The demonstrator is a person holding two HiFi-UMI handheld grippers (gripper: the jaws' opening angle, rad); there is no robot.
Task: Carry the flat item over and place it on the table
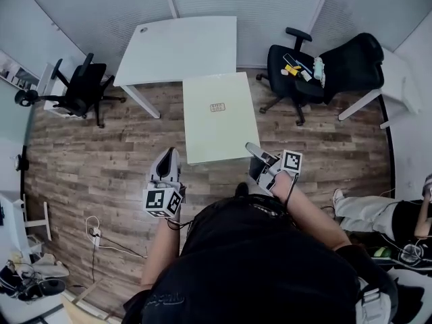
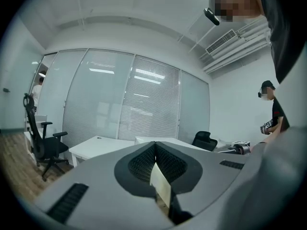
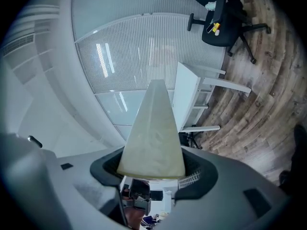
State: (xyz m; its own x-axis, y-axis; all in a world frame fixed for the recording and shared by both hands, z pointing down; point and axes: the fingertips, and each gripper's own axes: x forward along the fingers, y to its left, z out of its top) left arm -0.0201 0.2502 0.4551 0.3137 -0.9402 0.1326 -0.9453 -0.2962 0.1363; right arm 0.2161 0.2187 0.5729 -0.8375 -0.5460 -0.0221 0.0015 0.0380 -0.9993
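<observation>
A flat cream board (image 1: 219,117) with a small label at its middle hangs level over the wood floor, just in front of the white table (image 1: 175,49). My right gripper (image 1: 255,150) is shut on the board's near right corner. In the right gripper view the board (image 3: 153,128) runs out from between the jaws of the right gripper (image 3: 152,164). My left gripper (image 1: 167,155) is off the board's near left corner, apart from it. In the left gripper view its jaws meet at the tips of the left gripper (image 2: 153,150), and a thin pale strip (image 2: 161,188) shows between the pads.
A black office chair (image 1: 81,86) stands left of the table. Another chair (image 1: 310,66) with small items on its seat stands to the right. A seated person (image 1: 398,214) is at the far right. Cables (image 1: 94,235) lie on the floor at the left.
</observation>
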